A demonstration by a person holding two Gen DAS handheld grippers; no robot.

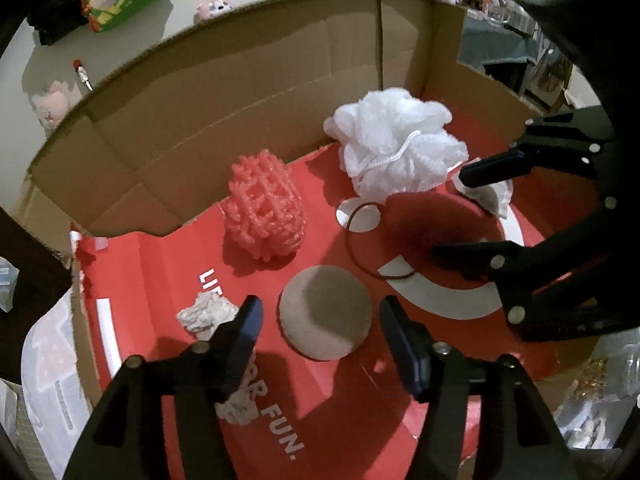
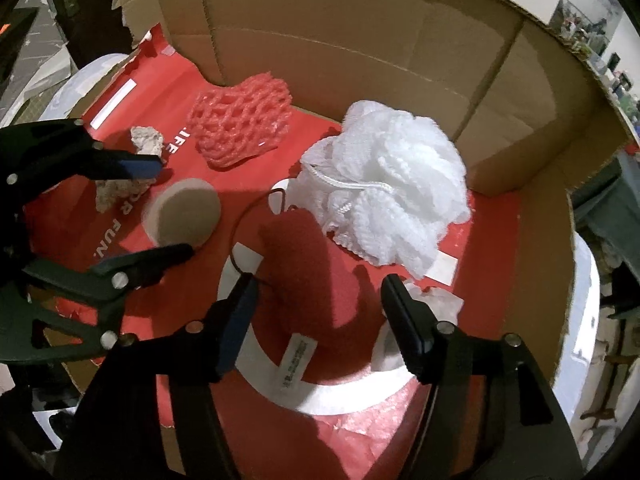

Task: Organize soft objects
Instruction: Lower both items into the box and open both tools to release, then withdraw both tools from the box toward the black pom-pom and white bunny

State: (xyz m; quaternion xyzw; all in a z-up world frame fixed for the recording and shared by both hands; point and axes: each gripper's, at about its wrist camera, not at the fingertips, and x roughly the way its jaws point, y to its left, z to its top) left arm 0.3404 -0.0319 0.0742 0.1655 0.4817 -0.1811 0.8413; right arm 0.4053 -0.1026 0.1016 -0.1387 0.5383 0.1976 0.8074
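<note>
A round beige sponge pad [image 1: 326, 312] lies on the red floor of a cardboard box [image 1: 240, 92], between the fingers of my left gripper [image 1: 319, 302], which is open and not touching it. A red cloth [image 2: 312, 272] with a white label lies between the fingers of my right gripper [image 2: 320, 278], also open with a gap on each side. Farther back sit a pink foam net [image 1: 262, 208] and a white mesh bath puff [image 1: 396, 144]. In the right wrist view the left gripper [image 2: 160, 210] straddles the sponge pad [image 2: 188, 212].
A crumpled whitish wad [image 1: 206, 314] lies by my left gripper's left finger. A brown elastic loop [image 1: 360, 248] lies mid-floor, and a white crumpled scrap [image 2: 432, 300] sits by my right gripper's right finger. Tall cardboard walls [image 2: 360, 40] close the back and right.
</note>
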